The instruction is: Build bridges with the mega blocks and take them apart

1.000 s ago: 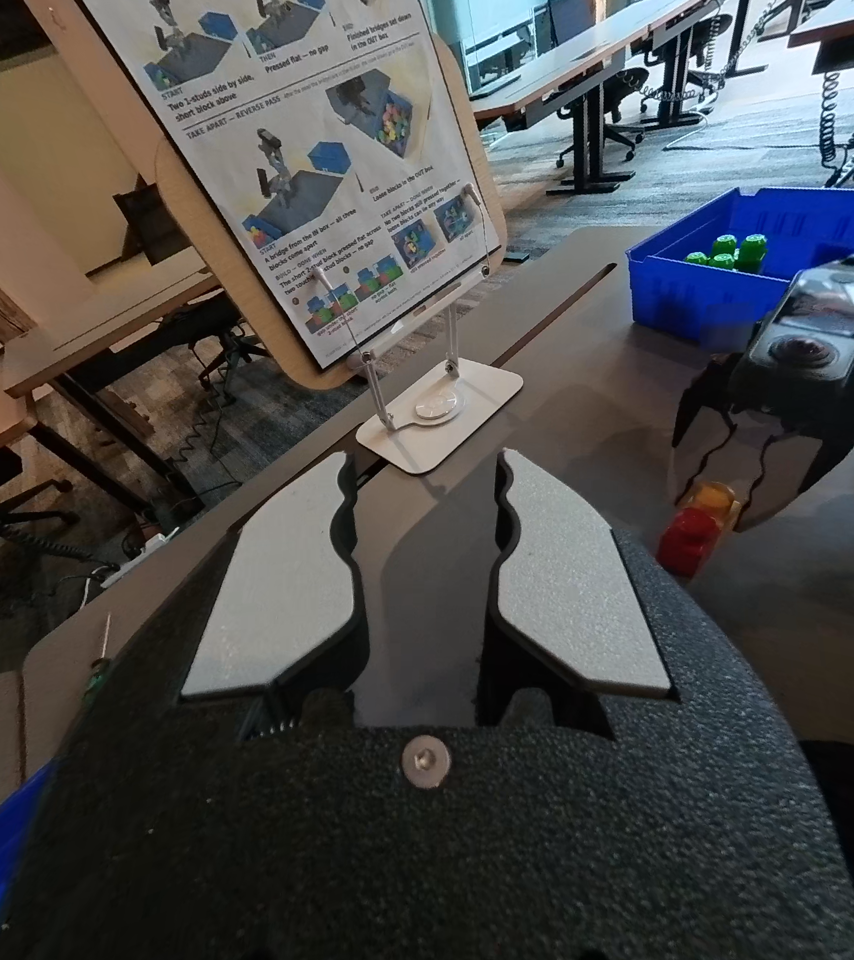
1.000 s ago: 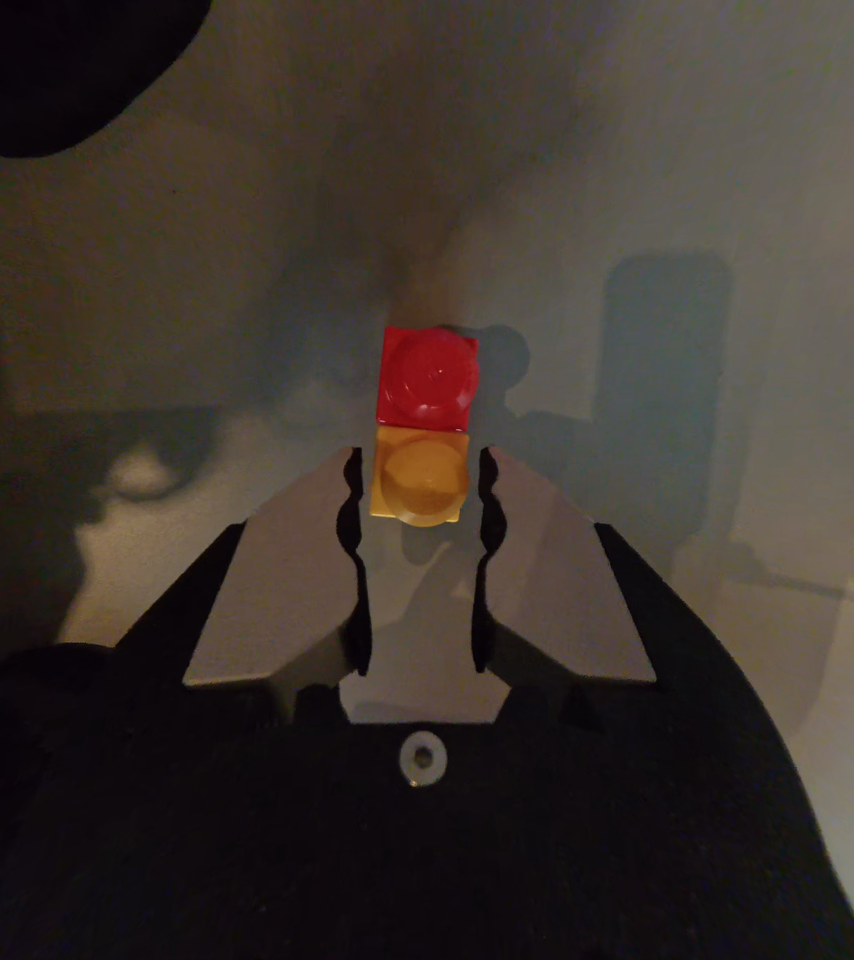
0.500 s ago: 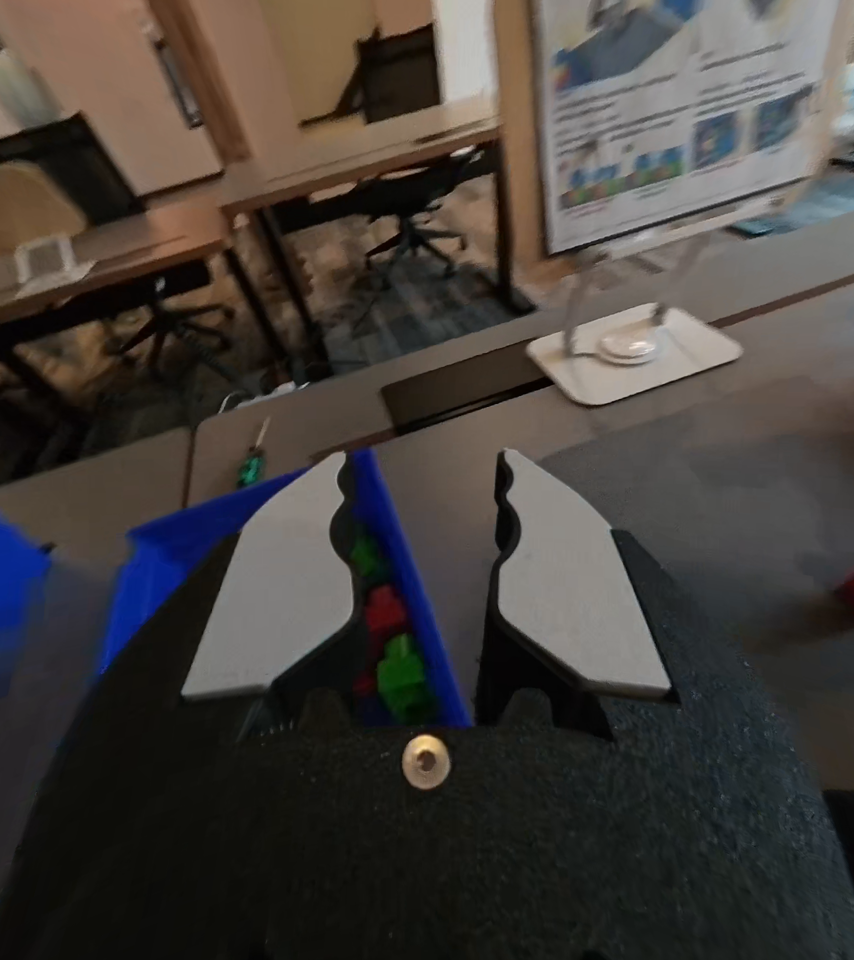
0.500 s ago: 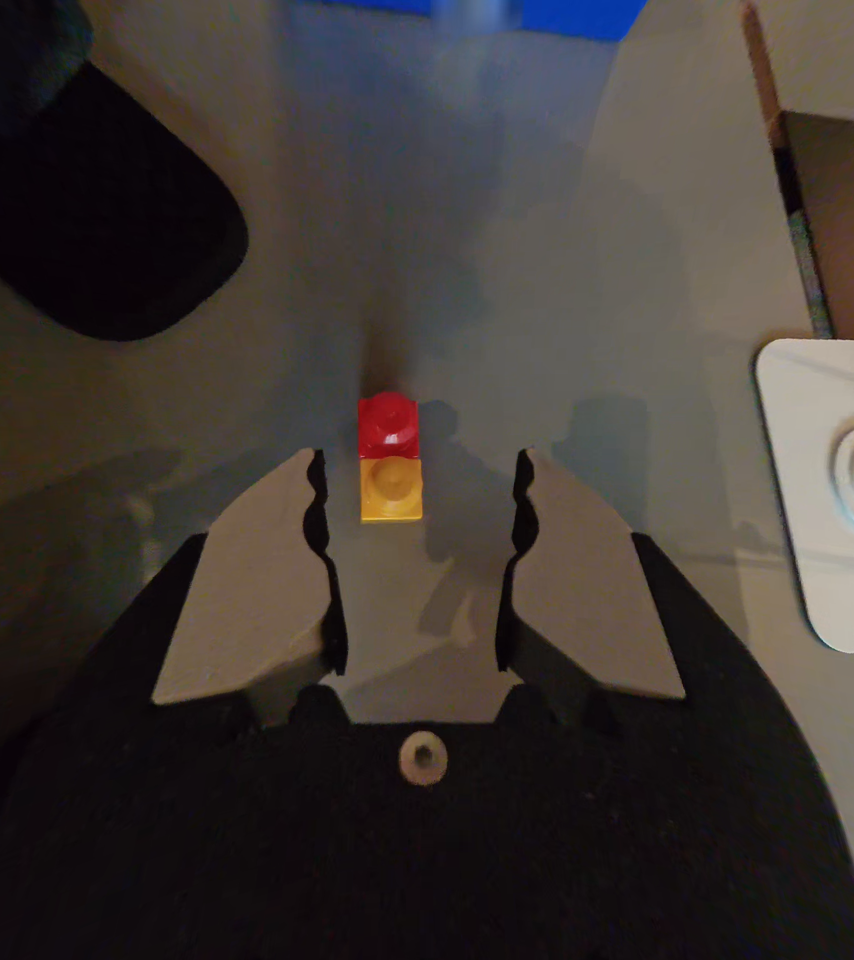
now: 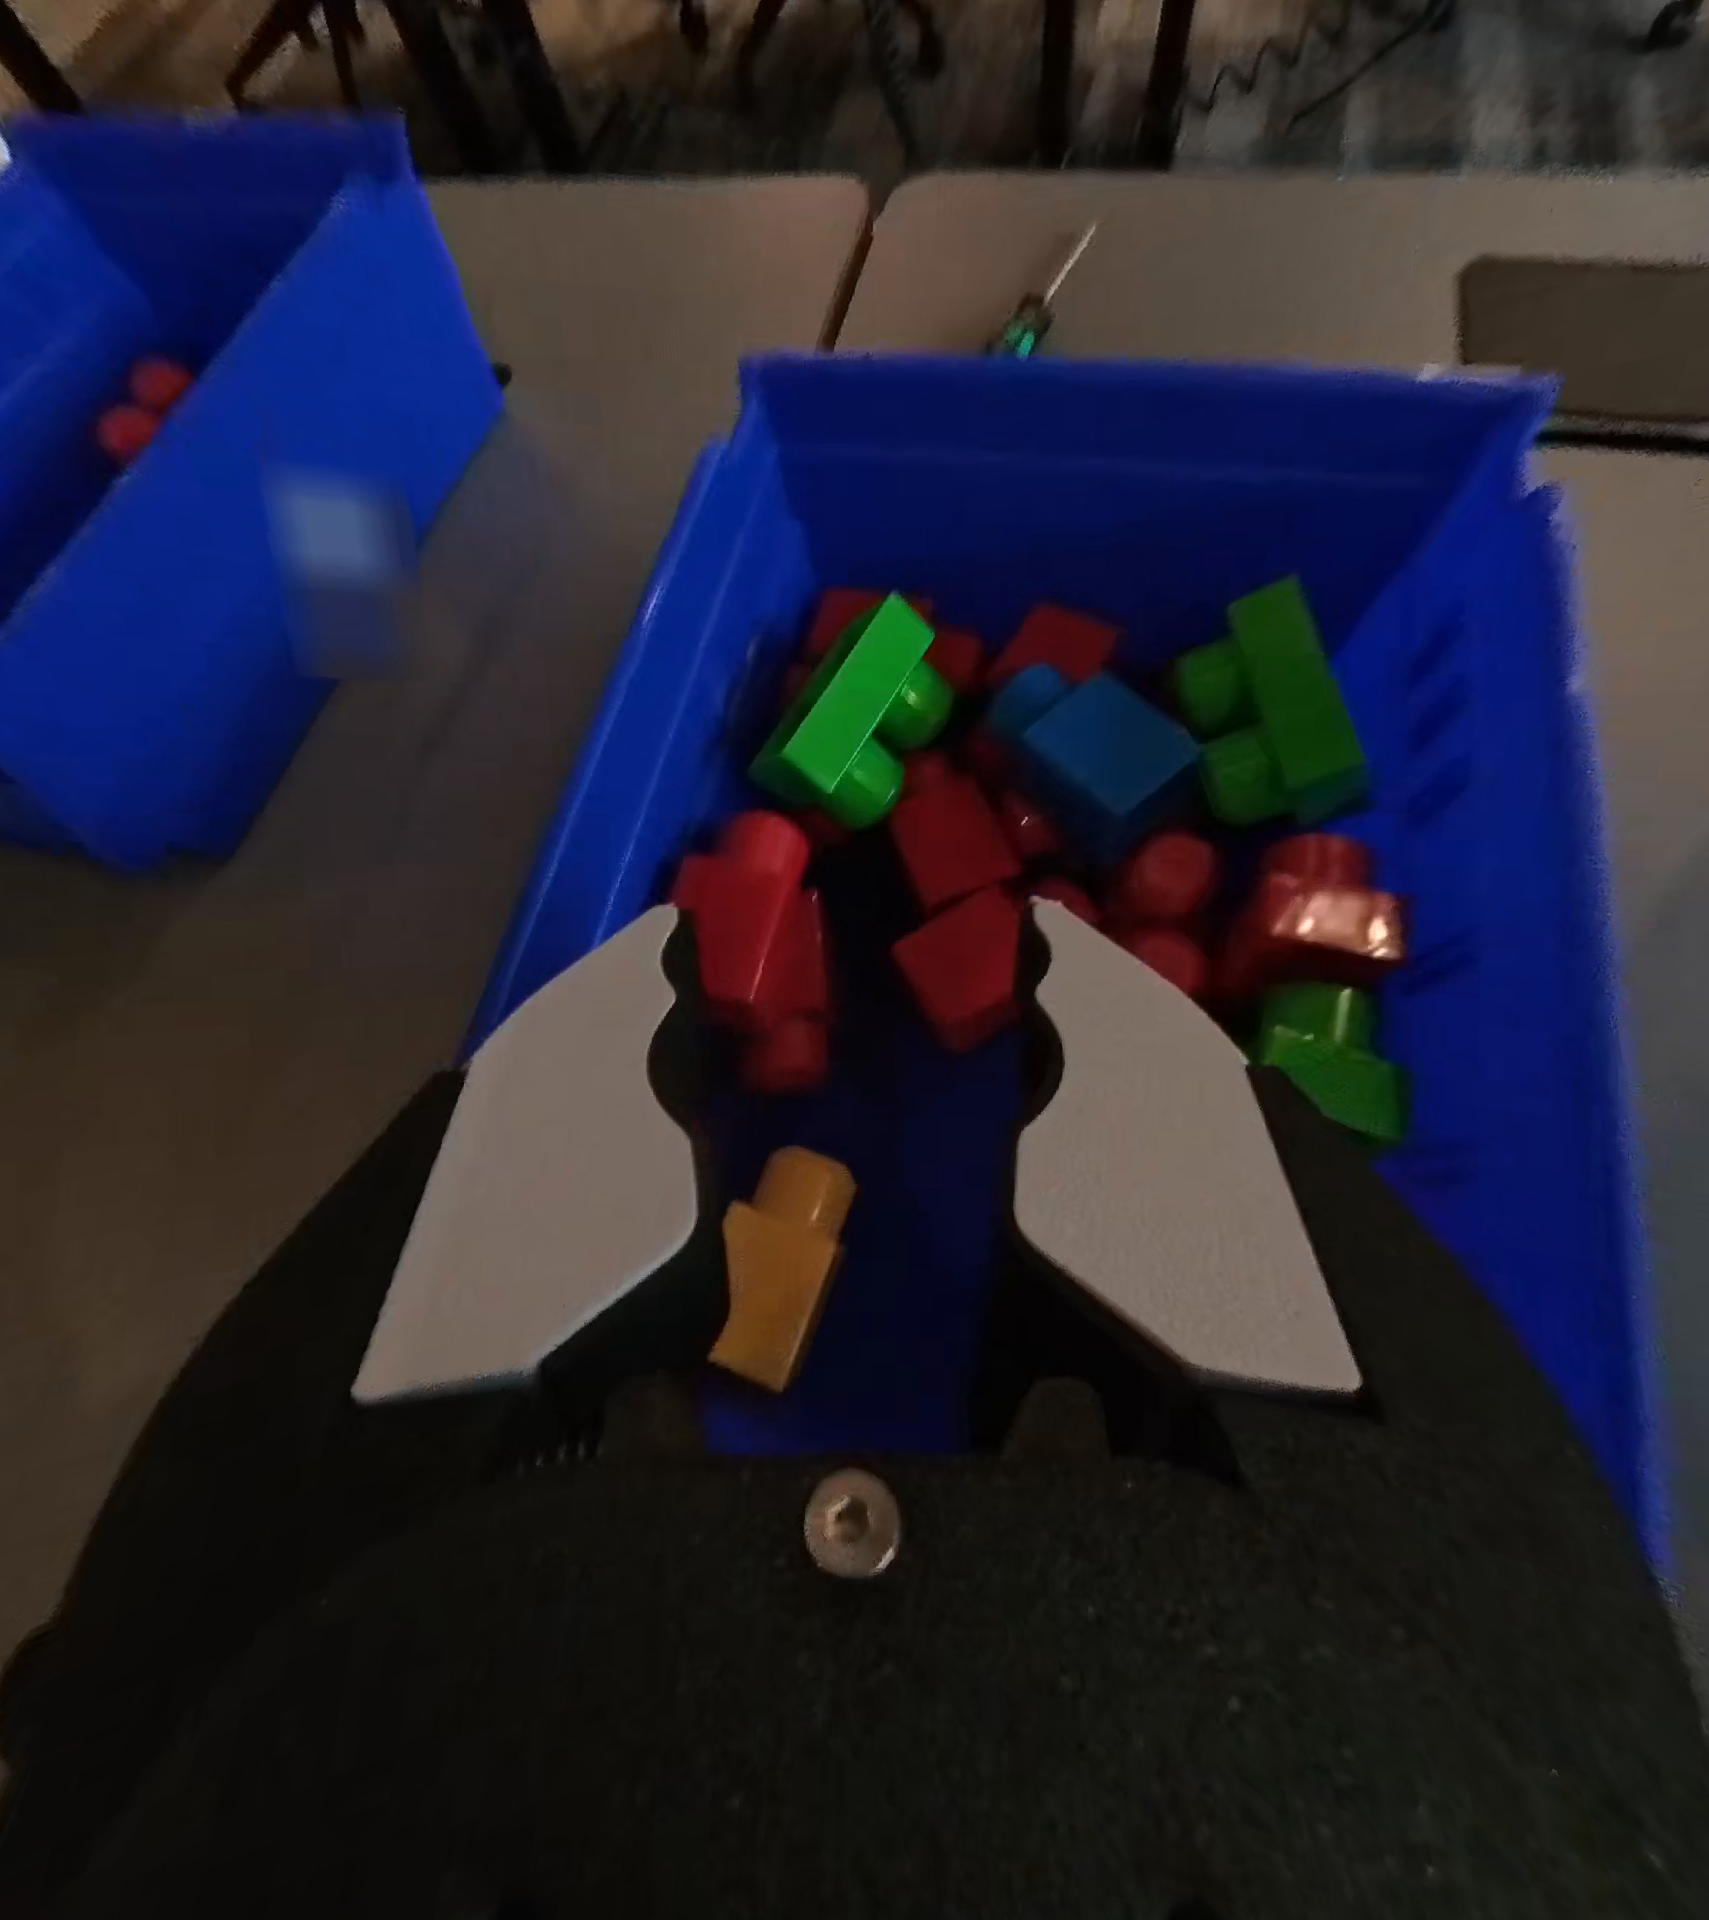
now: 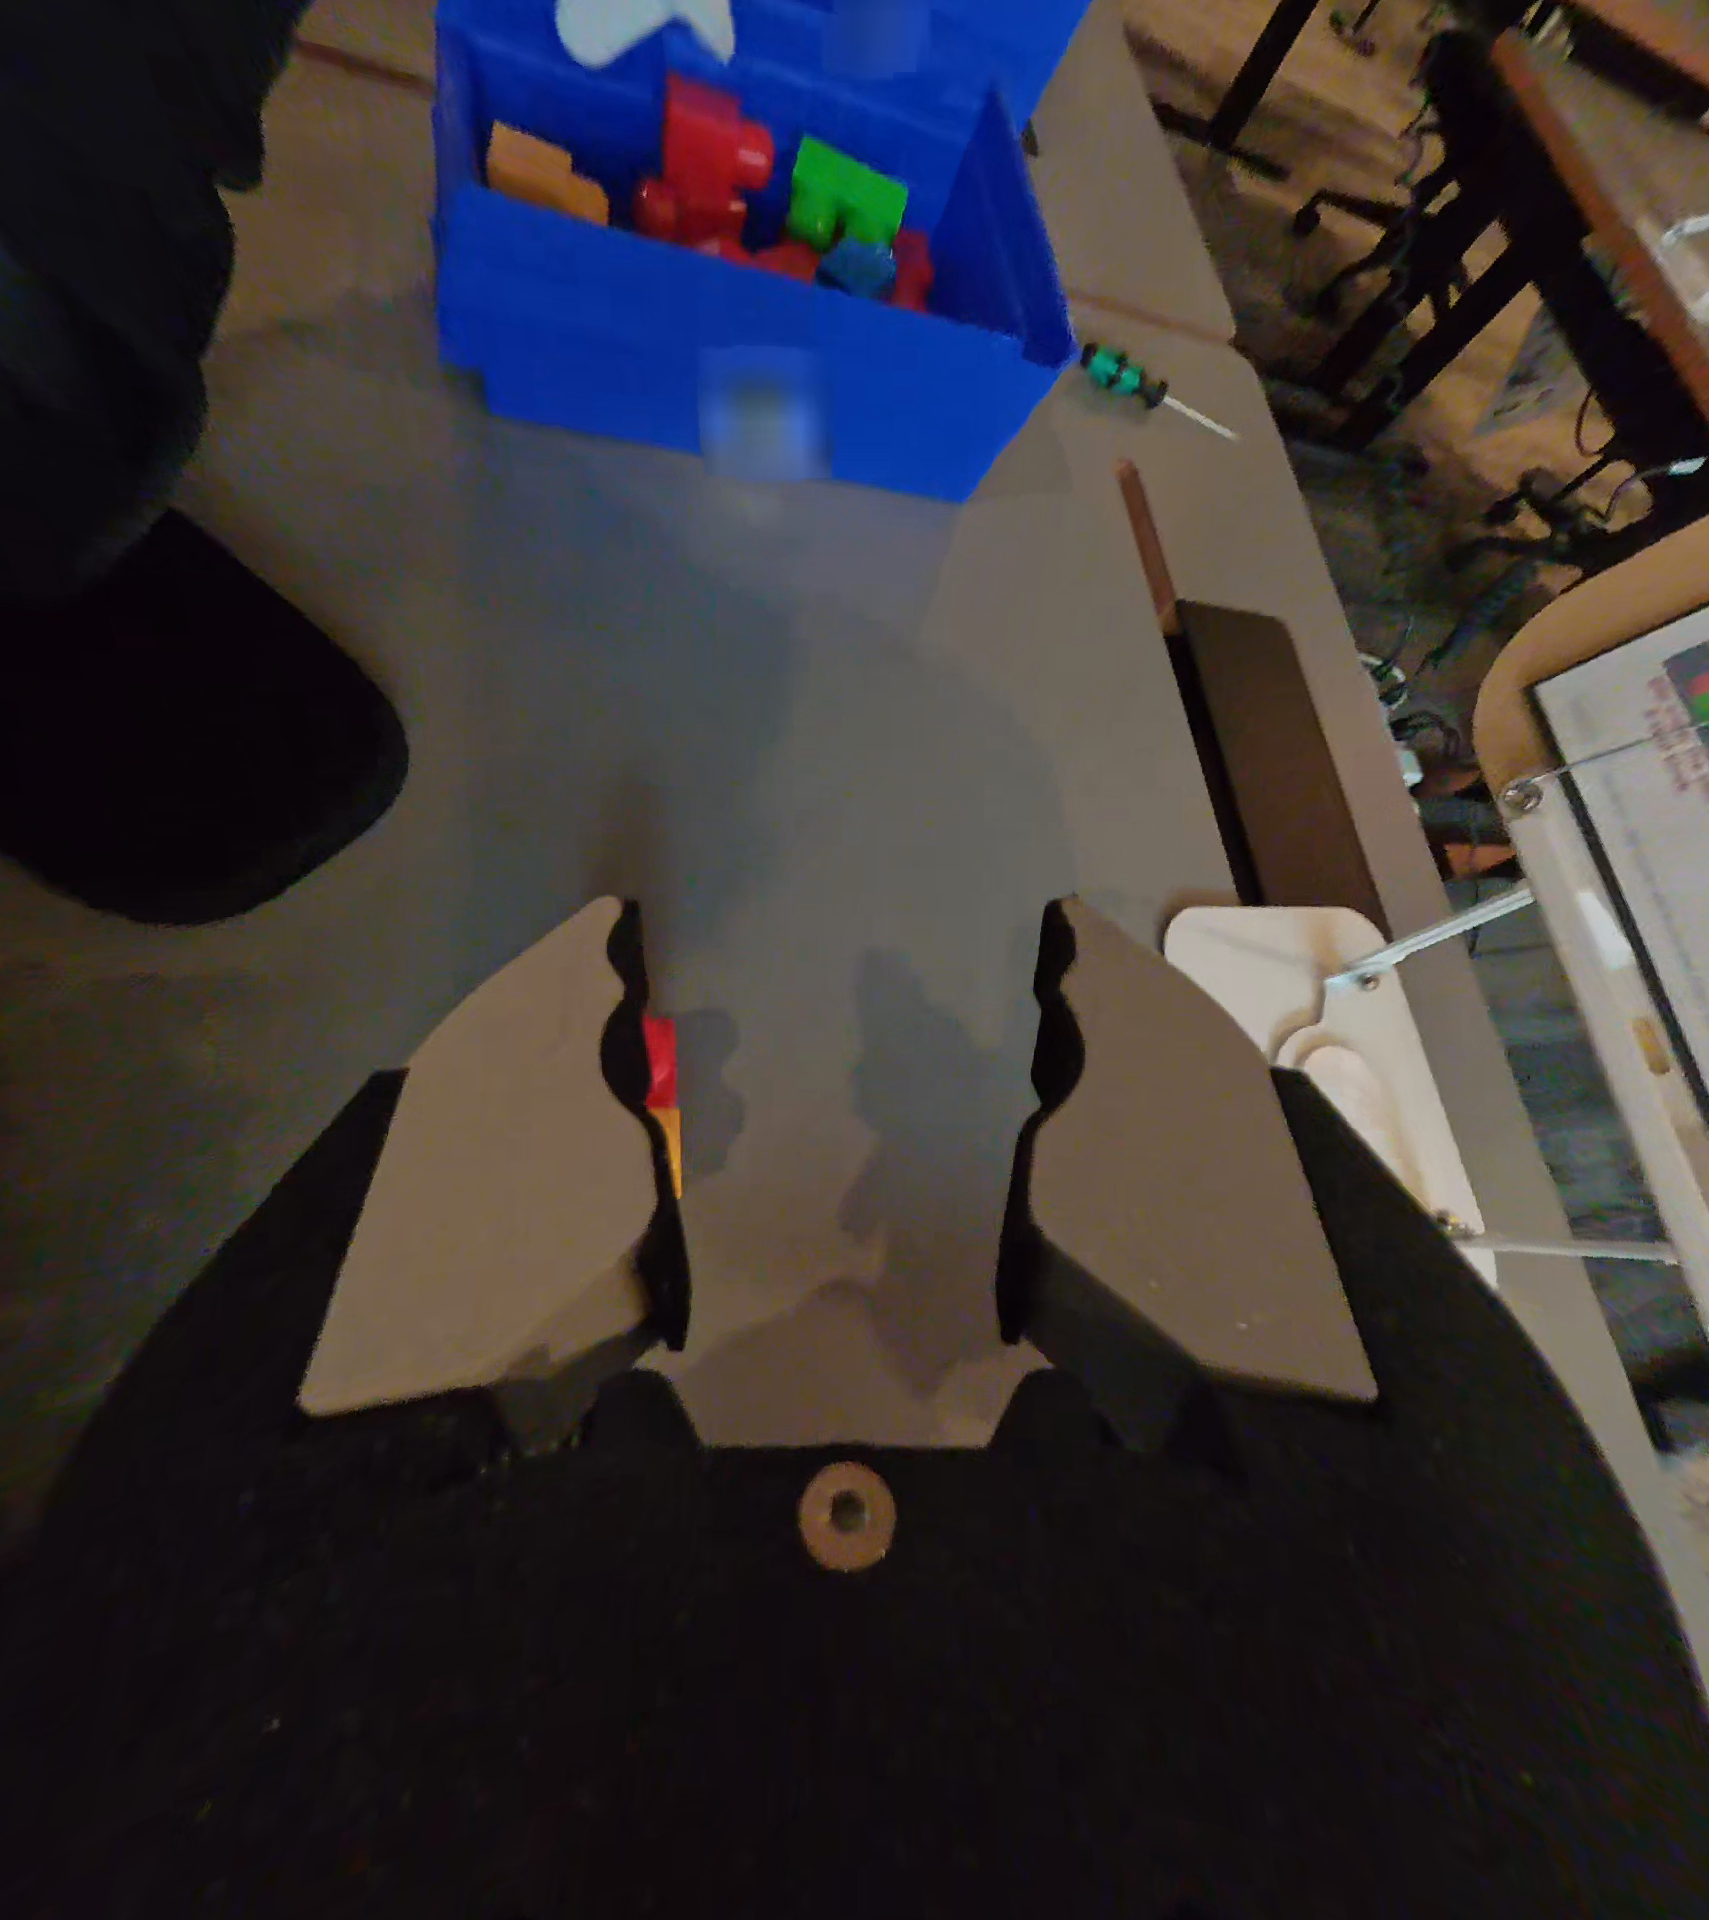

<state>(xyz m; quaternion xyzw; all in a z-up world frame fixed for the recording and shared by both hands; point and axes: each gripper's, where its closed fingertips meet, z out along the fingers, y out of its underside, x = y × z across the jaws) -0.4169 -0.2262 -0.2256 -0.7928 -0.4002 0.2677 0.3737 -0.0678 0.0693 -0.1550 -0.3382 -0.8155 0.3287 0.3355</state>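
Grey tabletop (image 6: 621,623), dim light, carpeted floor (image 6: 1401,540) (cables trailing), dark desk legs (image 6: 1515,260) beyond

In the right wrist view, the red block (image 6: 660,1060) and the yellow block (image 6: 670,1148) at centre left show only as slivers, the rest hidden behind the left finger of the right hand-held gripper (image 6: 834,914). In the left wrist view, the second blue bin (image 5: 143,582) at upper left is blurred and cut by the frame's left edge, and its small red blocks (image 5: 138,405) are too smeared to count. The screwdriver (image 5: 1032,312) behind the nearer blue bin (image 5: 1141,468) is mostly hidden by its far wall.
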